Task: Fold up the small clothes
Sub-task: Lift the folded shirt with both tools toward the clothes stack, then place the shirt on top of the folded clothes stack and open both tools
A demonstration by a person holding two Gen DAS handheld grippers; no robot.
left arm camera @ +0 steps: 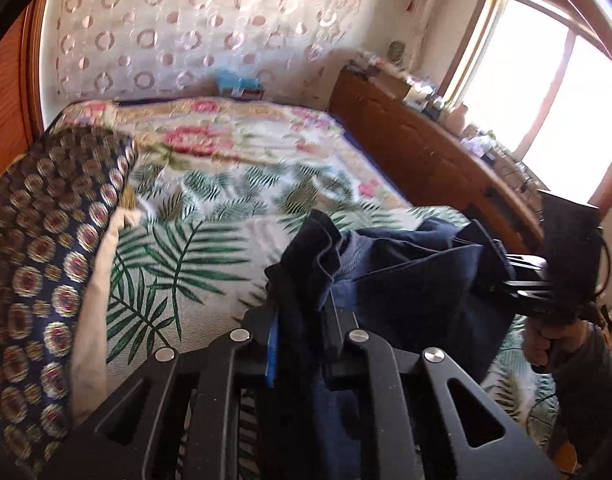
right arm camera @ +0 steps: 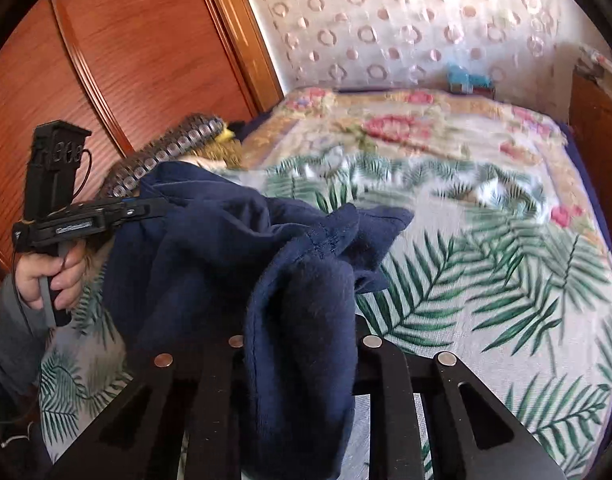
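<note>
Both my grippers, left gripper (left arm camera: 302, 316) and right gripper (right arm camera: 302, 336), fingers clamped on navy garment (right arm camera: 210, 240). Pull edge taut, lower flat onto bed (right arm camera: 486, 240).

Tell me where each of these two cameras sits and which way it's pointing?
Left wrist: on the left gripper, looking along its fingers over the bed toward the window; the right gripper and right hand show.
Right wrist: on the right gripper, facing the wardrobe; the left gripper and left hand show.
Shared: the navy garment, bed and patterned wall.

Leaf-print bedspread (left arm camera: 210, 216), circle-patterned wall (left arm camera: 194, 24) (bright window (left arm camera: 554, 80))
</note>
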